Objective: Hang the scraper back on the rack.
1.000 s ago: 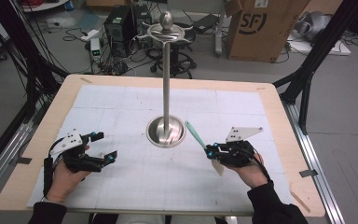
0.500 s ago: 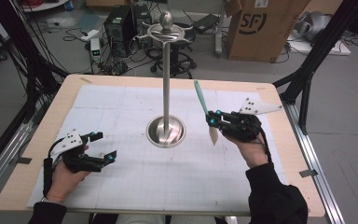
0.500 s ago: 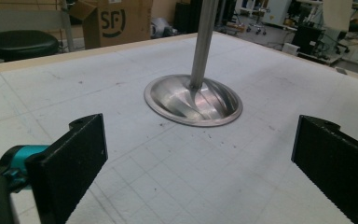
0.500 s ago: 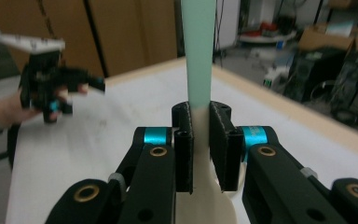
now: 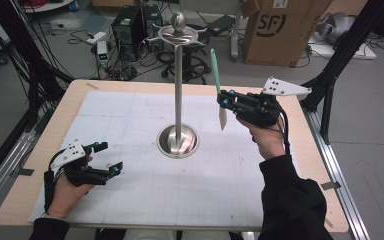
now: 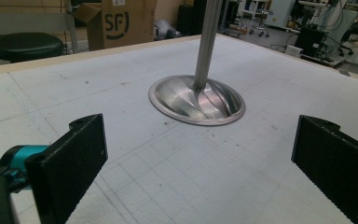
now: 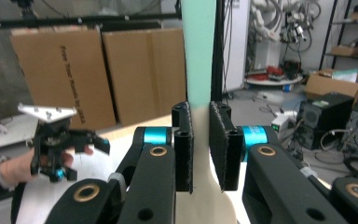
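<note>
A tall metal stand with curved hooks at its top rises from a round base in the middle of the white mat. My right gripper hangs in the air to the right of the pole, shut on a utensil that has a teal handle pointing up and a cream end pointing down. In the right gripper view the utensil runs upright between the pads of the right gripper. My left gripper rests on the mat at front left, open with nothing in it; its jaws face the stand's base.
A cardboard box stands on the floor beyond the table's far right corner, with cables and equipment behind the far edge. Black frame poles flank the table. The wooden table rim borders the mat.
My right gripper has risen from near the mat and moved farther back with the utensil, which has turned from tilted to nearly upright. The left gripper has stayed in place.
</note>
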`<state>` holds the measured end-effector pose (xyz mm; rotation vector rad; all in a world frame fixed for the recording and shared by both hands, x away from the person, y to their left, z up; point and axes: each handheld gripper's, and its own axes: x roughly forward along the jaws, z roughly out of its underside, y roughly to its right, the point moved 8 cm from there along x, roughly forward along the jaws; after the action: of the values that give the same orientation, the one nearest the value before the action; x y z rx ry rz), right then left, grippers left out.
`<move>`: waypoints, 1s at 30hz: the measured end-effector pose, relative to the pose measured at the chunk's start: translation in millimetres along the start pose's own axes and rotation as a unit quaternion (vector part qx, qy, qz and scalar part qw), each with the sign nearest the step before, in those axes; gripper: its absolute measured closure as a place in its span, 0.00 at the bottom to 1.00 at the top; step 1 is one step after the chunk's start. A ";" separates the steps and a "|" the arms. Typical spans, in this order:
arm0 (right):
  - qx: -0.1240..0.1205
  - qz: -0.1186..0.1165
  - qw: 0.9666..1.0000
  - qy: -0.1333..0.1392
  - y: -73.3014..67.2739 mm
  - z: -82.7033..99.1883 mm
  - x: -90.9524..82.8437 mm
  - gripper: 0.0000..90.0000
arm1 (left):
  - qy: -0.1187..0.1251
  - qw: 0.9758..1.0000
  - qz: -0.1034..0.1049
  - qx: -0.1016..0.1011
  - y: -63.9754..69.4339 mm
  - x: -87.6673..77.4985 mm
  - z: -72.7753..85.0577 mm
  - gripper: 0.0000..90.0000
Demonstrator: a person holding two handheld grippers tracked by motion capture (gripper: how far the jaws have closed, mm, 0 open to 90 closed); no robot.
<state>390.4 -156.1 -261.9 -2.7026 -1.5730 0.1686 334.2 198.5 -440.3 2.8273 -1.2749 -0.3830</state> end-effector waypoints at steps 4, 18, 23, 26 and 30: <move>-0.002 -0.003 1.000 -0.001 -0.2 -6.4 1.8 0.90 | 0.000 1.000 -0.001 0.000 -0.5 -1.0 0.4 0.04; -0.009 0.002 1.000 -0.014 2.5 -12.7 10.8 0.90 | 0.009 1.000 -0.009 0.003 -2.8 -2.6 -1.5 0.04; -0.010 0.003 1.000 -0.017 2.0 -11.8 14.3 0.90 | 0.014 1.000 -0.008 -0.001 -2.1 -3.2 -3.0 0.04; -0.008 0.004 1.000 -0.020 2.6 -10.6 16.8 0.90 | 0.013 1.000 -0.008 -0.001 -2.0 -3.0 -2.6 0.04; -0.009 0.003 1.000 -0.023 2.7 -8.6 21.3 0.90 | 0.012 1.000 -0.007 -0.001 -2.1 -3.4 -2.5 0.04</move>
<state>404.0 -138.6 -255.4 -2.7371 -1.5851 0.2186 334.1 202.2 -437.4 2.8317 -1.2500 -0.3491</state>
